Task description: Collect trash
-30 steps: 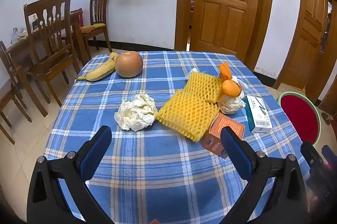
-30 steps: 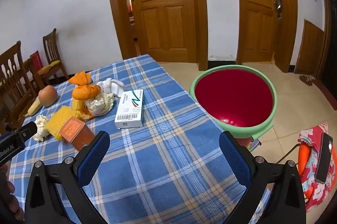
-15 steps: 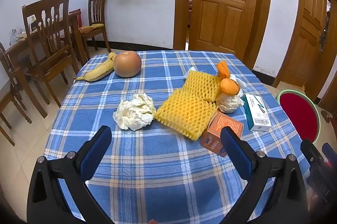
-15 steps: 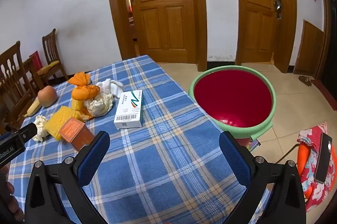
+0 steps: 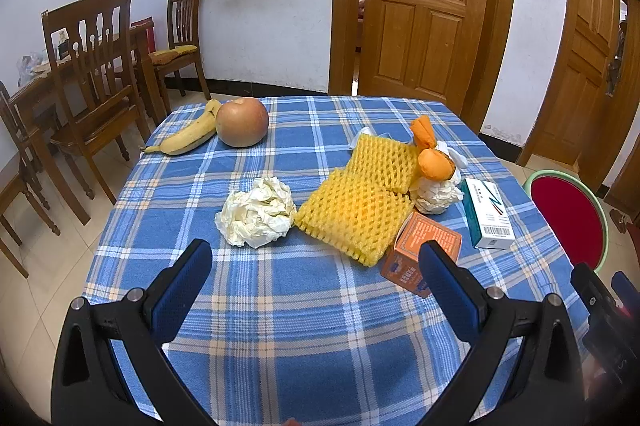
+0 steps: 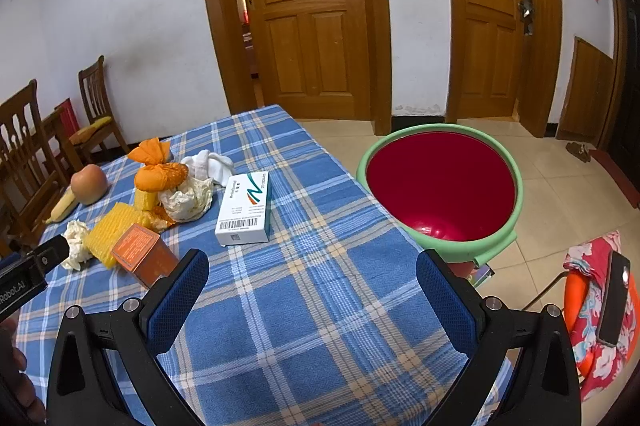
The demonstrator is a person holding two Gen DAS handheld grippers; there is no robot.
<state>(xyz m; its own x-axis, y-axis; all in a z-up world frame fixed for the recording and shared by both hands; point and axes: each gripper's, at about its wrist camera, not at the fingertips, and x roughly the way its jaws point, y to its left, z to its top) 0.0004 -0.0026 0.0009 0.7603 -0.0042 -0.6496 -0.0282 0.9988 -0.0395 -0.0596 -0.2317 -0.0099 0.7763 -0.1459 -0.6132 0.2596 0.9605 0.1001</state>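
Trash lies on a blue plaid tablecloth (image 5: pixel 304 310): a crumpled white paper ball (image 5: pixel 257 211), yellow foam netting (image 5: pixel 360 201), an orange box (image 5: pixel 420 252), an orange knotted bag (image 5: pixel 434 161) on white wrapping, and a white-green carton (image 5: pixel 486 211). My left gripper (image 5: pixel 316 290) hovers open over the near cloth, short of the paper ball. My right gripper (image 6: pixel 312 300) is open too, above the table's right part, with the carton (image 6: pixel 245 207) ahead on its left. A red bin with a green rim (image 6: pixel 440 181) stands beside the table's right edge.
A banana (image 5: pixel 188 135) and an apple (image 5: pixel 242 121) rest at the far left corner. Wooden chairs (image 5: pixel 94 73) stand left of the table, wooden doors (image 5: pixel 424 9) behind. A floral cloth with a phone (image 6: pixel 614 302) sits low on the right.
The left view has shifted slightly, so the trash sits a touch lower and left. Both grippers stay open; nothing was taken hold of.
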